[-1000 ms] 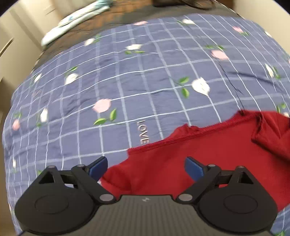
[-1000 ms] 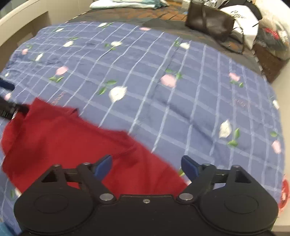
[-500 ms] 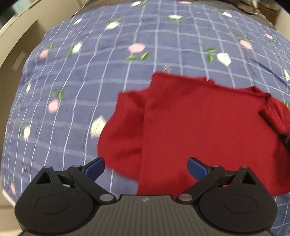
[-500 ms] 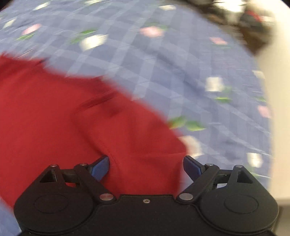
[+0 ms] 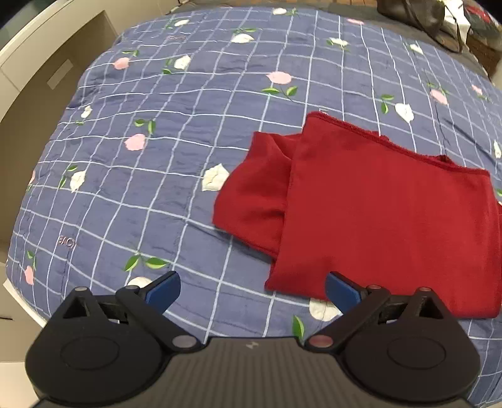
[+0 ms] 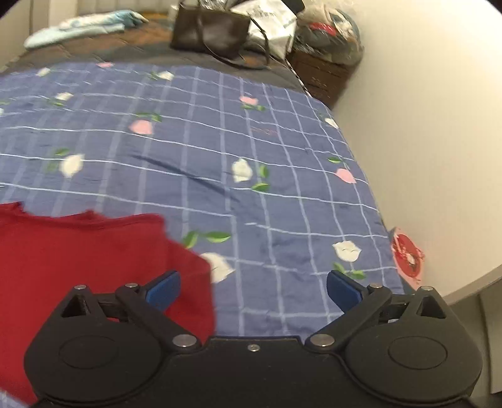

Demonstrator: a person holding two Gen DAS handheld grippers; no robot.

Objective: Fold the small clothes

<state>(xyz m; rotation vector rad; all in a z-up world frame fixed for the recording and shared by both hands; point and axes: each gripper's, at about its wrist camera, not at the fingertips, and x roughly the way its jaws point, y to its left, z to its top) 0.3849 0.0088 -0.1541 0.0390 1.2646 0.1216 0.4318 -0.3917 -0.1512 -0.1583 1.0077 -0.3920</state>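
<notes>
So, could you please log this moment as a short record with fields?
surface: blue checked floral quilt
garment: red cloth, lying flat, partly folded, one flap sticking out on its left
left tongs: open, empty, near the cloth's front edge
right tongs: open, empty, over the cloth's right corner
background: dark handbag

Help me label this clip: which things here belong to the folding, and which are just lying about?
Folding:
red garment
left tongs, open
right tongs, open
floral bedspread, the work surface

Lying about:
dark handbag
light blue cloth
white bag
</notes>
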